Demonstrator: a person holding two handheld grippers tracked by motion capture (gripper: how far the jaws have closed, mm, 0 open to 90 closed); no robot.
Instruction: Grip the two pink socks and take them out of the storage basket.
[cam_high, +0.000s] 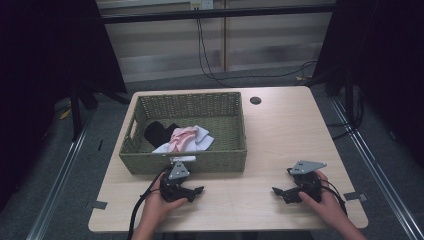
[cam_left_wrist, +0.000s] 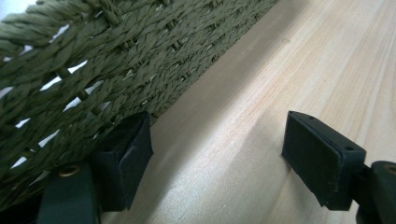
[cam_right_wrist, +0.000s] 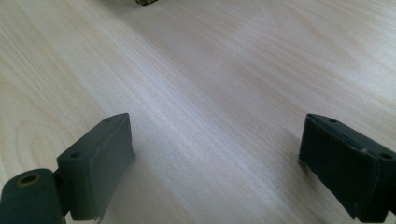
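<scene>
A green woven basket (cam_high: 185, 162) stands at the back left of the wooden table (cam_high: 280, 130). Inside it lie a pink and white cloth (cam_high: 186, 138) and a black cloth (cam_high: 160, 132). My left gripper (cam_high: 197, 192) rests low on the table just in front of the basket's near wall (cam_left_wrist: 107, 60), open, with nothing between its jaws (cam_left_wrist: 215, 158). My right gripper (cam_high: 278, 192) sits on the table at the front right, held by a hand, also open over bare wood (cam_right_wrist: 215, 154).
A dark round cable hole (cam_high: 255, 100) is in the tabletop behind the basket's right corner. Cables hang down behind the table. Black stands flank it on both sides. Grey tape marks (cam_high: 96, 204) sit at the table's front corners.
</scene>
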